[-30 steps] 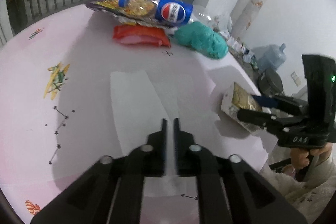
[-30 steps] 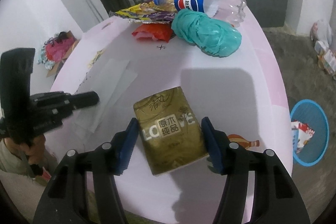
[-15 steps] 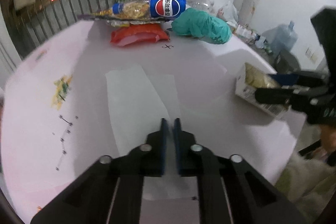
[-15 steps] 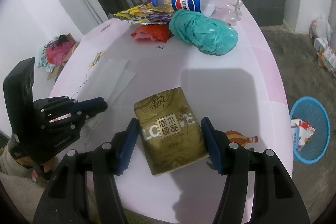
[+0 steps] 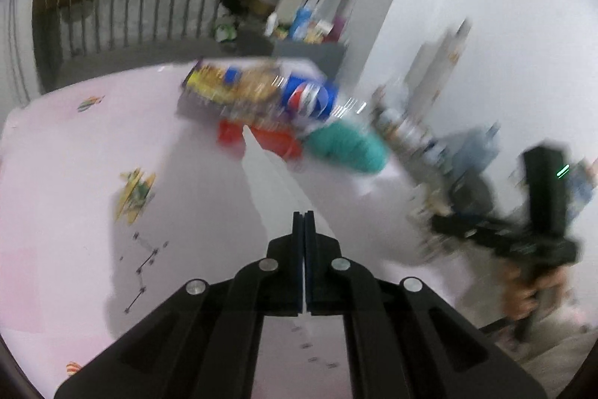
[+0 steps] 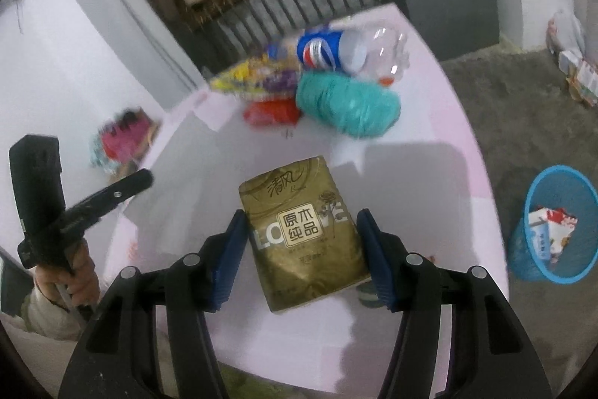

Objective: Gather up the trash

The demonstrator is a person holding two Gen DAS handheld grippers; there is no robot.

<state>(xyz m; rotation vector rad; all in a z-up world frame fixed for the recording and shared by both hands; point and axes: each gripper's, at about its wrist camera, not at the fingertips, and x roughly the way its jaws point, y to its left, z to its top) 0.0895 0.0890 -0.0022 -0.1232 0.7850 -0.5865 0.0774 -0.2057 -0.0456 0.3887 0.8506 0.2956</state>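
Observed from beside the round pink-topped table (image 5: 56, 174). The left gripper (image 5: 303, 215) has its jaws pressed fully together. They closed within the last second on the near edge of the thin translucent plastic sheet (image 5: 209, 249). That sheet lay flat on the table a moment ago and now looks raised off the surface, so I judge it pinched and lifted, though blur prevents certainty.

The right gripper (image 6: 302, 215) holds its jaws part-spread, clamped on both sides of the gold soft tissue pack (image 6: 295, 197). The pack has kept its place between the blue pads while the table behind has shifted, so it is being carried clear of the tabletop.

Finding: two items are in hand and ready for disposal. The blue mesh waste bin (image 6: 553, 230) stands on the floor to the right of the table, well apart, with some rubbish already inside.

Outstanding at the far side of the table, heaped together:
- clear cola bottle with blue label (image 6: 325, 47)
- crumpled teal plastic bag (image 6: 347, 103)
- red wrapper (image 6: 269, 113)
- yellow snack packets (image 6: 250, 81)
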